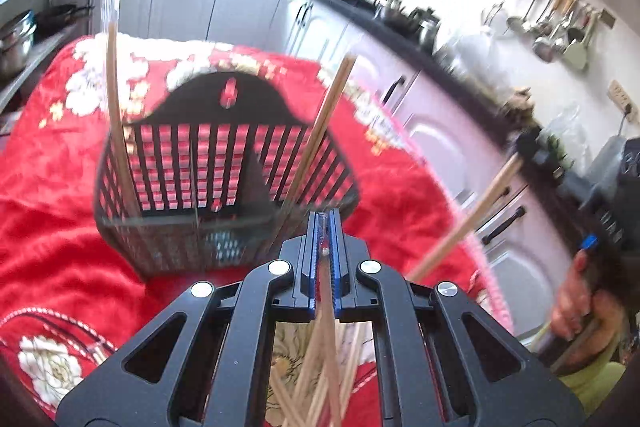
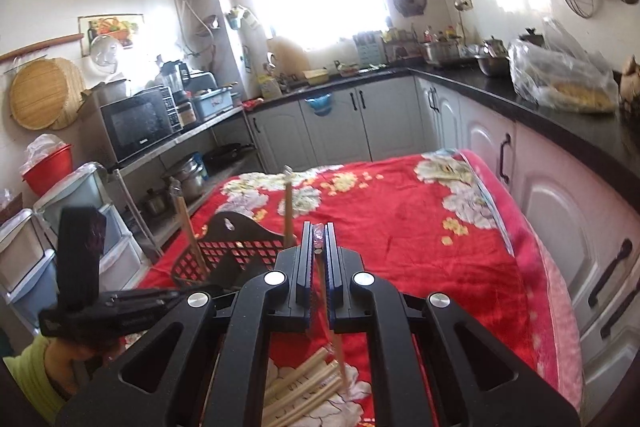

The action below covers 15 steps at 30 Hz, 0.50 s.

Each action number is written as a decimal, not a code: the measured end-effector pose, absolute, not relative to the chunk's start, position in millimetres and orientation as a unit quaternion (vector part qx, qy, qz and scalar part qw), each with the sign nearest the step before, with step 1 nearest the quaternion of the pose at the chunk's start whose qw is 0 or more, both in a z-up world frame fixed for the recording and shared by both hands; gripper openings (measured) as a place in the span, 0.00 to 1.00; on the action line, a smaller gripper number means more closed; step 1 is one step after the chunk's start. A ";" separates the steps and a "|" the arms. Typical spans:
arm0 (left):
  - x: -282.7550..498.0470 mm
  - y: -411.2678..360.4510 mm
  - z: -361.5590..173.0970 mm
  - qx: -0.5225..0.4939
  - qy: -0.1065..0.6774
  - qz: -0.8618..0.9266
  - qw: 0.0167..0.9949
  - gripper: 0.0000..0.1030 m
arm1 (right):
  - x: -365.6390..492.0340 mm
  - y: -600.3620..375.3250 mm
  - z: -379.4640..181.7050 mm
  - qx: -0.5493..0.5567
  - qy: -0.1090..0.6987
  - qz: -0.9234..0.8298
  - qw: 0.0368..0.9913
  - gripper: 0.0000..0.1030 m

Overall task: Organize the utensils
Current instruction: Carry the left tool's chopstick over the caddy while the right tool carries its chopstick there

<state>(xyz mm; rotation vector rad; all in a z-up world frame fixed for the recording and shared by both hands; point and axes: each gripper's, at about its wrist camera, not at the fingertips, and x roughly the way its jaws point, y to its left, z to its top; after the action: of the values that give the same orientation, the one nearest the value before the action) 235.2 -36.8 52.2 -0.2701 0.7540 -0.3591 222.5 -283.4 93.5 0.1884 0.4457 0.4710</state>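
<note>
left gripper (image 1: 324, 259): jaws clamped on one chopstick (image 1: 327, 311), black basket (image 1: 224, 183) just ahead, two sticks already upright inside. right gripper (image 2: 319, 267): jaws clamped on another chopstick (image 2: 332, 331), loose pile (image 2: 304, 387) below on the red-clothed surface (image 2: 400, 235). sticks likely light, stiff, smooth; grip mid-length. only the left view shows the right-hand stick's free length; only the right view shows the pile clearly.

We are viewing pale matt wooden chopsticks (image 1: 120, 115) standing in a black slatted plastic basket (image 1: 224, 163) on plush red cloth (image 1: 48, 187).
</note>
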 end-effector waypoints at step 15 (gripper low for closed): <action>221.7 -17.9 154.6 -0.130 0.250 -0.189 0.941 0.02 | 205.7 -258.7 140.6 0.083 0.161 0.265 0.947 0.05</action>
<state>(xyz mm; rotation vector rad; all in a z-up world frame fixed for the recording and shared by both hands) 221.7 -17.9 154.6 -0.2649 0.5111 -0.3860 205.7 -258.7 140.6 0.1689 0.3270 0.5397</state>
